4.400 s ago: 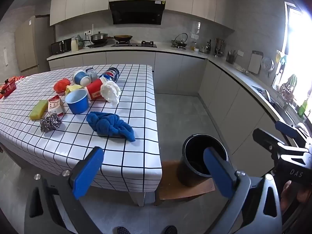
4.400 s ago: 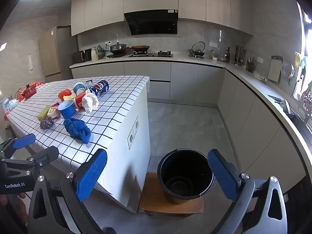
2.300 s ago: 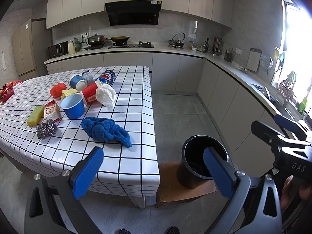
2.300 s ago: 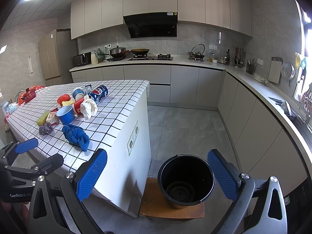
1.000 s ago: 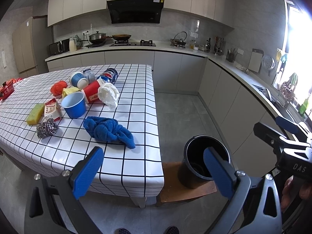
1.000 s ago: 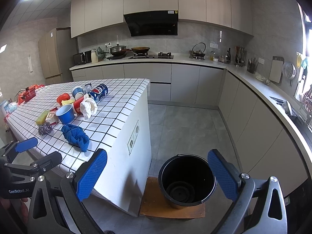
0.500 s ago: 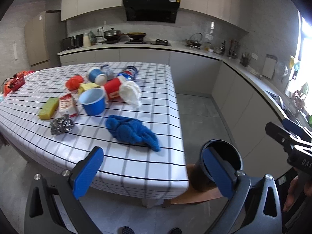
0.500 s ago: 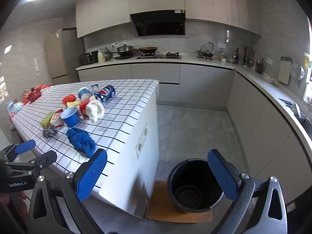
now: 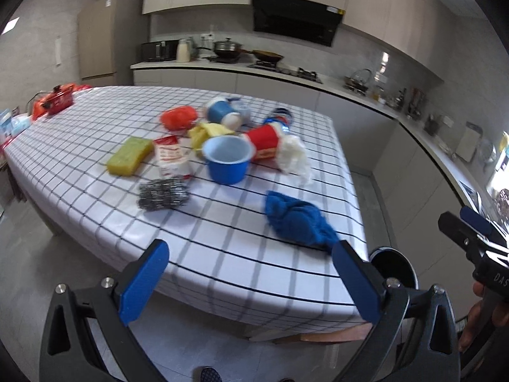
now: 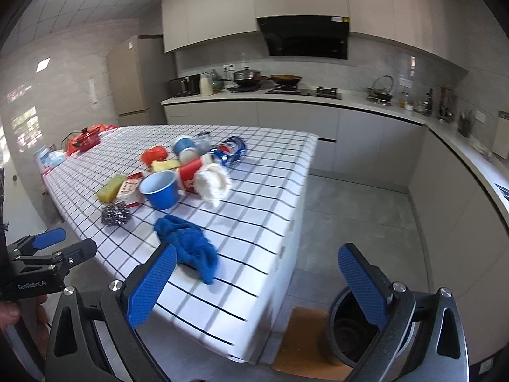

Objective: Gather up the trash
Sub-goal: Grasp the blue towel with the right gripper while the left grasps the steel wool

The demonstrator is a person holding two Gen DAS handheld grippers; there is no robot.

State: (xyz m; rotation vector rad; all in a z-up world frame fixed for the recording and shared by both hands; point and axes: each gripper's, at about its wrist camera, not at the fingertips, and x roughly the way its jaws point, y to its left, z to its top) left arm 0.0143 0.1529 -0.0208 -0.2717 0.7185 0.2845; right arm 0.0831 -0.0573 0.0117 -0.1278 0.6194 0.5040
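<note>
The trash is all bunched up mid-tabletop (image 9: pixel 95 165): a red paper cup (image 9: pixel 265 143) lying on its side with a white crumpled tissue (image 9: pixel 294 159) at its mouth, a Pepsi can (image 10: pixel 229 151) on its side behind it, plus a snack wrapper (image 9: pixel 171 157) and an upright blue cup (image 9: pixel 226 160). The red cup's long axis is pointed roughly across the tabletop toward the edge nearest the black bin (image 10: pixel 350 328), which is parked on the floor just past that edge. The pile is seen ahead of and well apart from both sets of fingers, with a blue rag (image 10: pixel 187 248) in between. The left gripper (image 9: pixel 251 281) is probably a bit nearer. Its fingers are spread wide with nothing held or touched. Same for the right gripper (image 10: pixel 257 285), wide apart and empty.
</note>
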